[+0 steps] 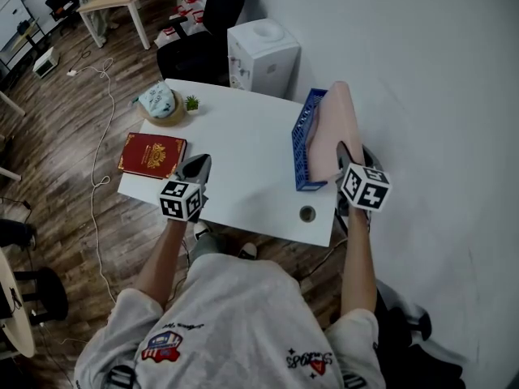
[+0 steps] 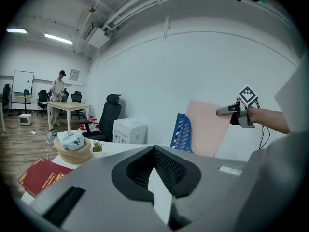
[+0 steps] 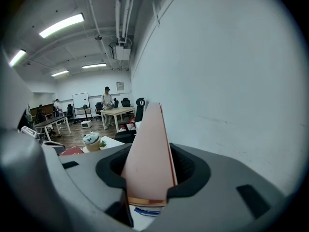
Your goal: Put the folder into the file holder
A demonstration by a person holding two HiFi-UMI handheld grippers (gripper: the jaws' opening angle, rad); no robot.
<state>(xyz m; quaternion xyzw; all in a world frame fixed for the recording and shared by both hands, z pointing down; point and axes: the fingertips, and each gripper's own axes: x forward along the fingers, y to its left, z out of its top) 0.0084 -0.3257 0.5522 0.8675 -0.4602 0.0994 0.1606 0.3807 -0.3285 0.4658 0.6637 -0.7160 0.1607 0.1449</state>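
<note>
A pink folder (image 1: pixel 328 132) stands on edge in the blue file holder (image 1: pixel 302 148) at the right side of the white table (image 1: pixel 243 160), leaning toward the wall. My right gripper (image 1: pixel 343 149) is at the folder's near end. In the right gripper view the folder (image 3: pixel 147 149) rises between the widely spread jaws of that gripper (image 3: pixel 147 190), which is open. My left gripper (image 1: pixel 199 164) hovers over the table's front left, shut and empty (image 2: pixel 154 151). From the left gripper view the folder (image 2: pixel 207 127) and holder (image 2: pixel 182 132) show ahead on the right.
A red book (image 1: pixel 152 154) lies at the table's left edge. A basket holding a pale blue plush (image 1: pixel 160 104) and a small plant (image 1: pixel 191 103) sit at the far left corner. A cable hole (image 1: pixel 306 213) is near the front edge. Behind the table stand a white cabinet (image 1: pixel 261 51) and a black chair (image 1: pixel 207 39).
</note>
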